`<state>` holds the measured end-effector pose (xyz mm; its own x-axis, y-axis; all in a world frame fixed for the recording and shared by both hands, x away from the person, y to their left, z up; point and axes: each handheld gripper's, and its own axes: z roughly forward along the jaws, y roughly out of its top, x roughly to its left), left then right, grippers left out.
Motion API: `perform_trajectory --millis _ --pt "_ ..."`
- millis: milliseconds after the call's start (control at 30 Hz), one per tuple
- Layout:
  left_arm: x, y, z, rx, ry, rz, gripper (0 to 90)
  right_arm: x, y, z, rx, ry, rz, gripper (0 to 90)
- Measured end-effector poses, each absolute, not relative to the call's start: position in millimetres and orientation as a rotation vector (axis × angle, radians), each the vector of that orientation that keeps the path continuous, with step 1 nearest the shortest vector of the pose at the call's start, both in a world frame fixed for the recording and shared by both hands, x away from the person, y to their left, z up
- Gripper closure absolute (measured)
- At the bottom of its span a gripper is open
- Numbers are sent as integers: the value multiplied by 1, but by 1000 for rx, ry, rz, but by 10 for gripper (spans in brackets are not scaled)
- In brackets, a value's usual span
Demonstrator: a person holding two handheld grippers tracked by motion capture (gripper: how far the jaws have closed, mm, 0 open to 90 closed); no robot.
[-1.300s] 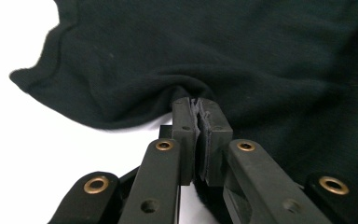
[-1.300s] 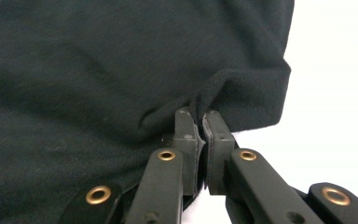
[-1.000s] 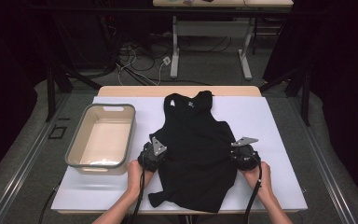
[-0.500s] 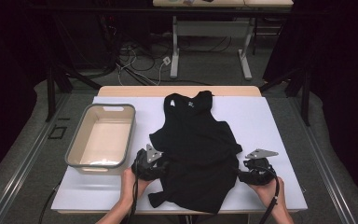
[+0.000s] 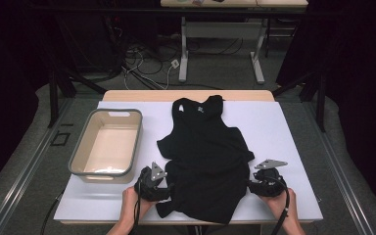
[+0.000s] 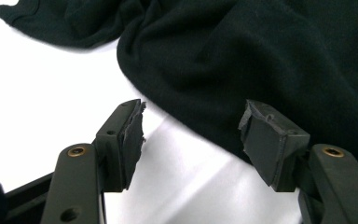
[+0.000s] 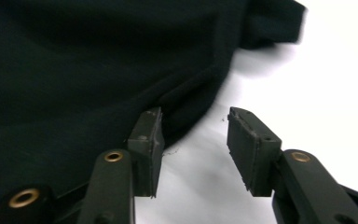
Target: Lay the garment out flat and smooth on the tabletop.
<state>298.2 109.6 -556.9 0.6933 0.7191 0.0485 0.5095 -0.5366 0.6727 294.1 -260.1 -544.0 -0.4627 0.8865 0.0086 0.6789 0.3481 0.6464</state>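
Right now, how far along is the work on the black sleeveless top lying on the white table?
Done: the black sleeveless top lies spread on the white table, rumpled at its lower left. In hand: nothing is gripped. The left gripper and right gripper sit open at the garment's side edges, the left's jaws having just opened, the right's closing slightly. Left: folding hasn't begun, and the grey-rimmed beige tub holds nothing.

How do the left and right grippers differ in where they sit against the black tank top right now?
The left gripper faces the black tank top at its left edge; the right gripper faces its right edge. The left gripper has fabric across the far end of its gap; the right gripper's gap shows mostly bare white table, with fabric behind one jaw. Both are open, pinching nothing.
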Motion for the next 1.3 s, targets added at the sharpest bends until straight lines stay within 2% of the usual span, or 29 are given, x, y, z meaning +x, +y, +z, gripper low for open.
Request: perform_trajectory --millis 133,200,333,433,533,567,633,833,967,1033,1067,1200,1233,1300 --pt "299 109 -558 2250 937 410 396 298 -251 -548 1371 2295 840 539" --pt "301 110 -559 2238 938 385 410 300 -249 -548 1376 2298 847 567" --pt "302 112 -562 2206 929 344 458 299 -251 -551 1421 2317 937 729" --pt "303 112 -564 2175 896 329 588 300 -251 -551 1425 2341 979 841" --pt "303 110 -564 2186 851 310 820 299 -247 -548 1396 2330 934 862" --pt "304 108 -563 2194 839 324 866 299 -245 -547 1383 2319 913 863" --pt "305 106 -561 2209 835 358 887 298 -245 -543 1360 2287 872 864" --pt "315 116 -547 2152 898 488 891 306 -251 -530 1315 2170 795 865" --pt "318 114 -552 2188 916 575 885 316 -252 -530 1302 2124 736 860" --pt "320 114 -556 2201 933 549 870 323 -252 -536 1307 2153 734 852" --pt "320 114 -557 2214 929 552 837 324 -253 -540 1305 2181 732 844" --pt "316 114 -555 2205 933 529 677 322 -257 -540 1328 2205 753 696" --pt "314 114 -553 2195 939 529 642 320 -259 -538 1329 2199 772 684" --pt "308 116 -549 2186 943 519 524 314 -263 -533 1330 2195 813 636"
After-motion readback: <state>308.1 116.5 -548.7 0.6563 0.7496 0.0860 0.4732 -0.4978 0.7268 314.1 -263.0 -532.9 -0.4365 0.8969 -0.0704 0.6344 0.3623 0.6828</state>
